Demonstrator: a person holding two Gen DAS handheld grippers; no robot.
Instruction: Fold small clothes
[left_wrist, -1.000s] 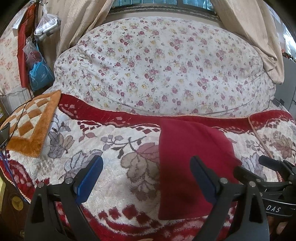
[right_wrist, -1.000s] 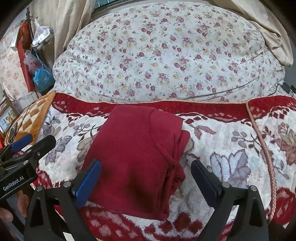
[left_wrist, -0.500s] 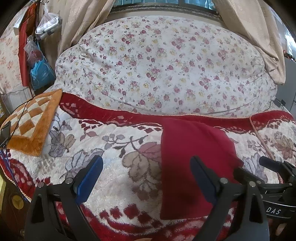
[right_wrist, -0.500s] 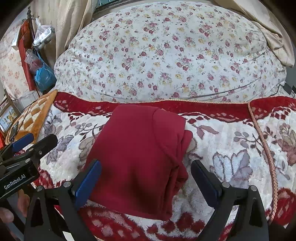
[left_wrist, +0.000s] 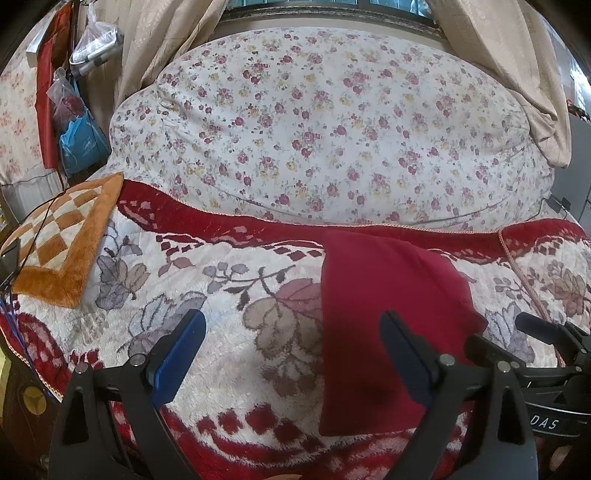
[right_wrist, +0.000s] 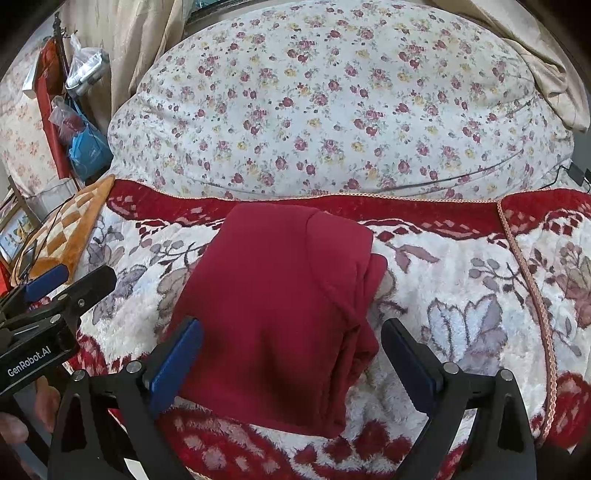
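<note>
A dark red garment (right_wrist: 280, 302) lies folded into a compact rectangle on the plush red-and-white blanket (right_wrist: 461, 332). It also shows in the left wrist view (left_wrist: 373, 325), right of centre. My right gripper (right_wrist: 291, 350) is open and empty, held just above the garment's near edge with a finger on each side. My left gripper (left_wrist: 291, 350) is open and empty over the blanket to the left of the garment; its right finger hangs over the cloth. The right gripper shows at the right edge of the left wrist view (left_wrist: 546, 343). The left gripper shows at the left of the right wrist view (right_wrist: 66, 280).
A large floral quilt (left_wrist: 325, 140) is heaped behind the blanket. An orange checkered mat (left_wrist: 62, 240) lies at the left. Beige curtains (left_wrist: 498, 55) hang at the back. A blue bag (left_wrist: 81, 144) and plastic bags hang at the far left. A dark cable (right_wrist: 565, 173) runs at the right.
Both views have drifted back and up very slightly. The garment has not moved and both grippers stay open.
</note>
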